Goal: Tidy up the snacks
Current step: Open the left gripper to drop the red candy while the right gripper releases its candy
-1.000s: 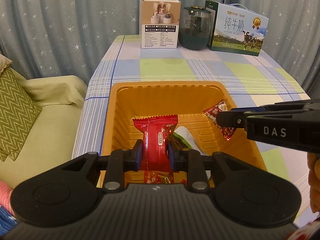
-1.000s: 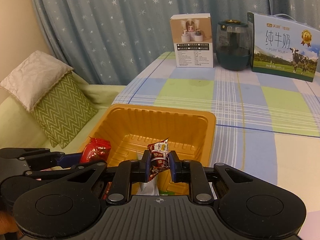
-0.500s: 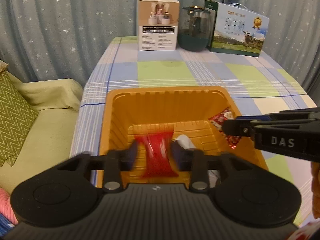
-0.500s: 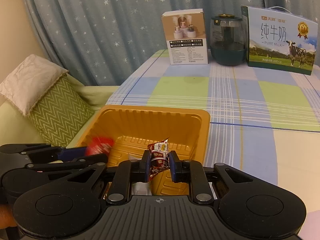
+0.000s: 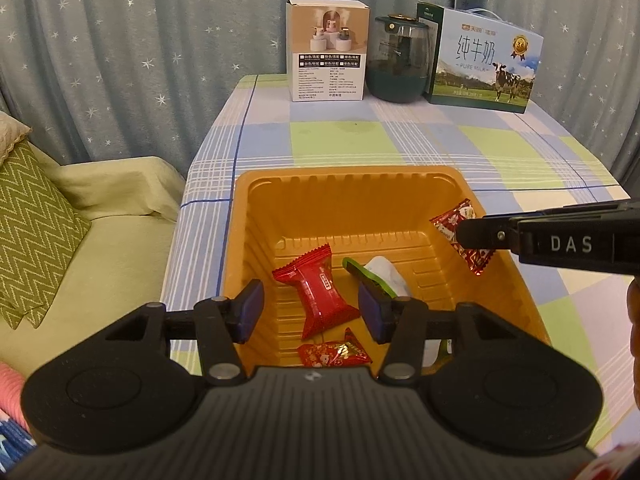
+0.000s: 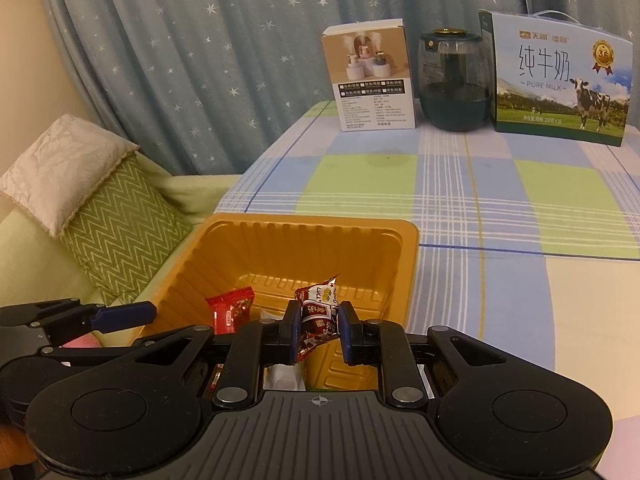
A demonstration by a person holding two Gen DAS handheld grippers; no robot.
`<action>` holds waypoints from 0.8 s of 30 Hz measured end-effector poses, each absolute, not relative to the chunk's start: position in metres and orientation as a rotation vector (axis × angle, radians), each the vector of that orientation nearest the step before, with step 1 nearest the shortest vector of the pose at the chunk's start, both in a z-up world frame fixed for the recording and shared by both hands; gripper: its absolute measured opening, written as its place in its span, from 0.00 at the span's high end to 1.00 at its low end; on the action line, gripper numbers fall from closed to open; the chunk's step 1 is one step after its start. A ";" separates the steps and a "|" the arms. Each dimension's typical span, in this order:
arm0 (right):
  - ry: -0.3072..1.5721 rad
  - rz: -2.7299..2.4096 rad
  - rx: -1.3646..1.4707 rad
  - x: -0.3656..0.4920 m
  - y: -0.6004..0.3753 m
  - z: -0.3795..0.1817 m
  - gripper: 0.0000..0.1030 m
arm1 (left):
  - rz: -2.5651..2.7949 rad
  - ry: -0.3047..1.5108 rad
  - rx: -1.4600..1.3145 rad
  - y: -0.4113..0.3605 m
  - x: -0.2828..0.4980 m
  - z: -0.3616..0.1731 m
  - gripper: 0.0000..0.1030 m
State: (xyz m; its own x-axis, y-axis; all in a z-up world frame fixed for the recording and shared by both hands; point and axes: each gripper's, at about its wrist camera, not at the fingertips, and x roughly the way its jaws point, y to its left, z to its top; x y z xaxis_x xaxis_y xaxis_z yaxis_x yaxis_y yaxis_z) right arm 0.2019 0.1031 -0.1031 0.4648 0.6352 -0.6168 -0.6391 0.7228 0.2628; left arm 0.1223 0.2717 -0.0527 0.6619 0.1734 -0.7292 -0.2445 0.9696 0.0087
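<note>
Two grippers hang over our orange tray (image 5: 240, 216). Our left gripper (image 5: 311, 312) stands open and empty above the red snack packet (image 5: 320, 292) lying on the tray floor. Our right gripper (image 6: 319, 330) pinches a small red-and-white candy (image 6: 318, 314) over the tray. Beyond, on the checked tablecloth (image 6: 480, 184), stands a milk carton (image 6: 560, 80).

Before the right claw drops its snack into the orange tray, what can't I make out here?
- Orange plastic tray, left wrist view: near wall hidden by left claw.
- White-and-green packet: partly behind a claw finger.
- Red-brown snack wrapper, right wrist view: lower part hidden between right claw pads.
</note>
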 end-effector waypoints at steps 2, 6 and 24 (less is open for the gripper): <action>0.752 0.783 -0.006 0.201 0.104 -0.102 0.81 | 0.237 0.811 -0.093 0.272 0.121 -0.051 0.53; 0.750 0.777 0.002 0.202 0.104 -0.101 0.81 | 0.238 0.807 -0.092 0.272 0.121 -0.050 0.52; 0.735 0.772 0.108 0.209 0.077 -0.092 0.44 | 0.248 0.781 -0.079 0.267 0.115 -0.046 0.33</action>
